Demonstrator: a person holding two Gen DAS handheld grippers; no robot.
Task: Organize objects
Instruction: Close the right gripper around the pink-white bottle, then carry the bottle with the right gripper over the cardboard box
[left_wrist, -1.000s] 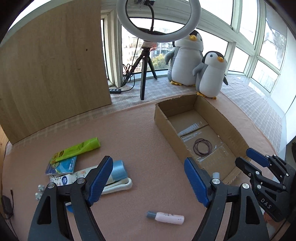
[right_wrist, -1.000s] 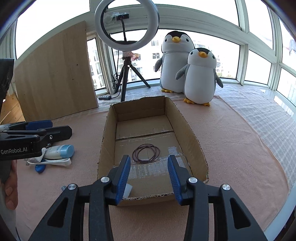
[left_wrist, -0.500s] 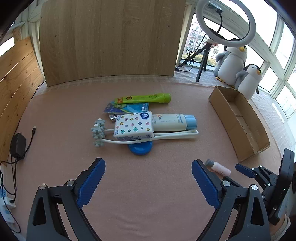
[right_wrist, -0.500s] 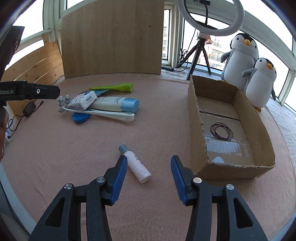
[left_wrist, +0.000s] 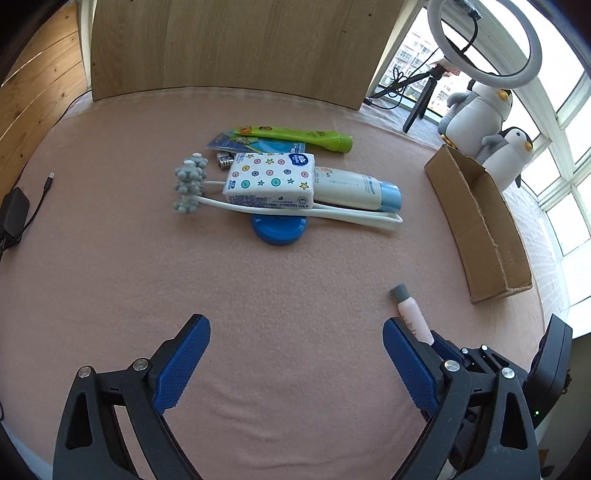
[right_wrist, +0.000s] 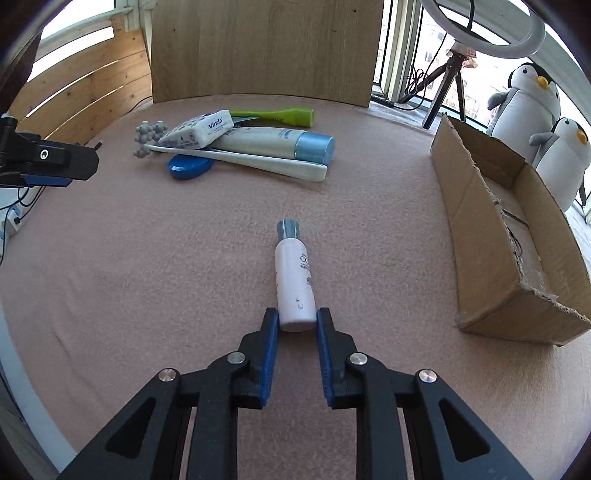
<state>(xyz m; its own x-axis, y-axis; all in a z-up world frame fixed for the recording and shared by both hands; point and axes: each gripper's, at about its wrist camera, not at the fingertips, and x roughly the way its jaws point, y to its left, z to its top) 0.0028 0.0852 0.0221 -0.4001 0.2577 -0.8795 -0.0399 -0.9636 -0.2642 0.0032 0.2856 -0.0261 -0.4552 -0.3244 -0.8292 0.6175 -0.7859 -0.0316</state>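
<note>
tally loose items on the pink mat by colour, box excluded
Green: 1, the green tube
Blue: 3, the blue round case, blue packet, blue-capped tube
White or pale: 3, the tissue pack, massage roller, pink bottle
Silver: 1, the small metal item
Total: 8

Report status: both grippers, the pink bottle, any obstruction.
Right gripper closing on pink bottle, base end between the jaws. Left gripper open, empty. Bottle flat on mat, cardboard box alongside. Nothing in the way.
</note>
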